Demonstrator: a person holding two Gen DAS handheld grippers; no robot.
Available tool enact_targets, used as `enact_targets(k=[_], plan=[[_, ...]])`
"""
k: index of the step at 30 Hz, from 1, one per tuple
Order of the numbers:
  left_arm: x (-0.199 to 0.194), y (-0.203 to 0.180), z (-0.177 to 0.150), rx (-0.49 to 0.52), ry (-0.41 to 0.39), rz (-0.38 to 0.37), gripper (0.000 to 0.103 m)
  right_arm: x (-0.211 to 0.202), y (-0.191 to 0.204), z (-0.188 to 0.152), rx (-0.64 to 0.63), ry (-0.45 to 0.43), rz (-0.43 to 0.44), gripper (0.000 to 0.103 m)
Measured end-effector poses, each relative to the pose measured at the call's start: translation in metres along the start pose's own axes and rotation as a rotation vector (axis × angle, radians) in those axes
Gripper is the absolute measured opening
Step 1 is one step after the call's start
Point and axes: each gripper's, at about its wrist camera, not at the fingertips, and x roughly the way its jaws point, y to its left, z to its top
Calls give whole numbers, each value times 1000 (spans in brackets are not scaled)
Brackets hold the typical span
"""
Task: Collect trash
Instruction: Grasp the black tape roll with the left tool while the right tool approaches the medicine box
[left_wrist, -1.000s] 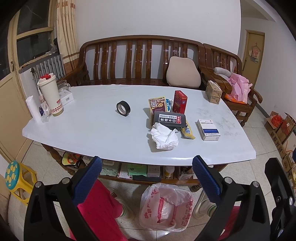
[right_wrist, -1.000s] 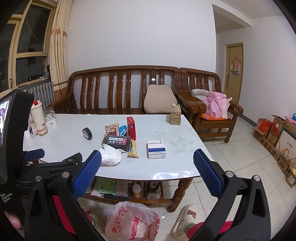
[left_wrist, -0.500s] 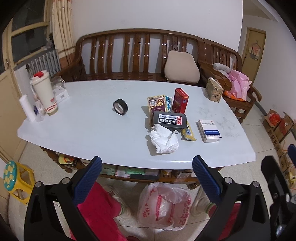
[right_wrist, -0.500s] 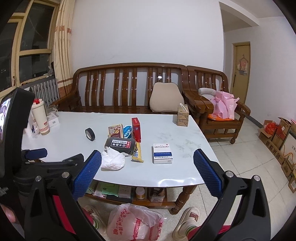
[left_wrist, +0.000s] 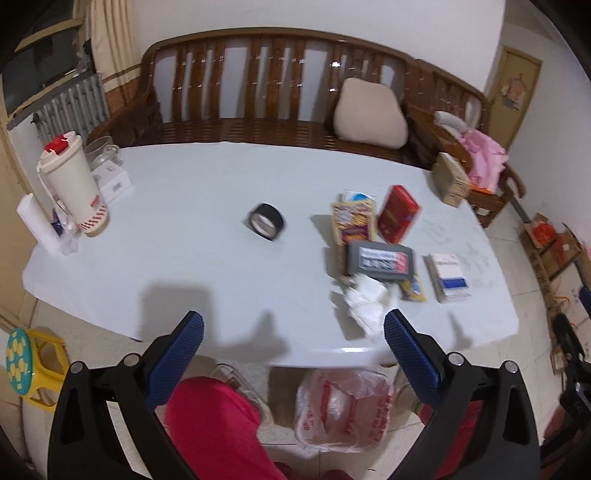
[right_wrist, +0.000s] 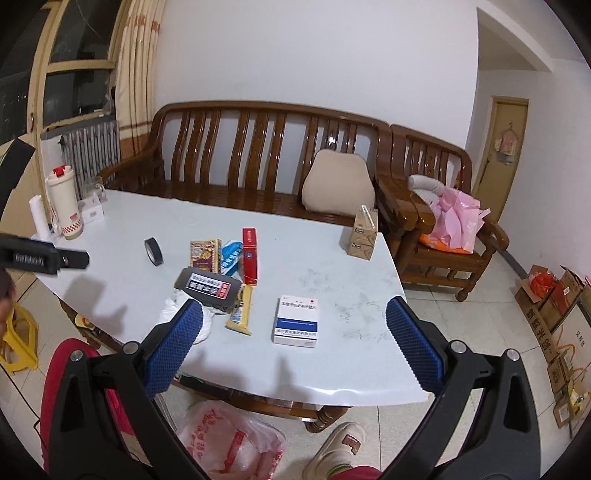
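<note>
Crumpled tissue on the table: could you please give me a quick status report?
Left gripper open, right gripper open, both empty. Crumpled tissue untouched at table edge, beside grey box. Path clear.

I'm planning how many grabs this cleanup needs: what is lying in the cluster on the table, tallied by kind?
Boxes: 3 (red box, grey box, white and blue box)
Packets: 3 (patterned packet, blue packet, yellow packet)
Crumpled tissue: 1
Total: 7

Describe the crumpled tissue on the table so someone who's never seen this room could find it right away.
Start at the white table before the wooden bench. Near its front edge, a grey box lies flat. The crumpled tissue sits against its near side: the only soft, white, shapeless thing among packets.
</note>
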Motion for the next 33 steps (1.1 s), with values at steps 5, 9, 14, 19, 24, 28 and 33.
enact_targets(k=[5,9,14,19,24,28,33], plan=[[22,8,33,57,55,-10,95,23,-10,16,-45,50,11,98],[42,13,54,92,101,34,95,43,-17,25,-61,87,-4,98],[64,25,75,9,138,83,95,74,-25,29,-47,131,8,98],[85,30,89,-108,173,95,95,98,-25,31,-60,163,25,98],[104,25,100,-188,204,123,95,115,-30,35,-65,183,47,98],[115,24,105,-245,216,139,95,128,-31,37,-64,205,64,98],[132,22,112,-281,237,160,95,144,-31,36,-60,233,82,98]])
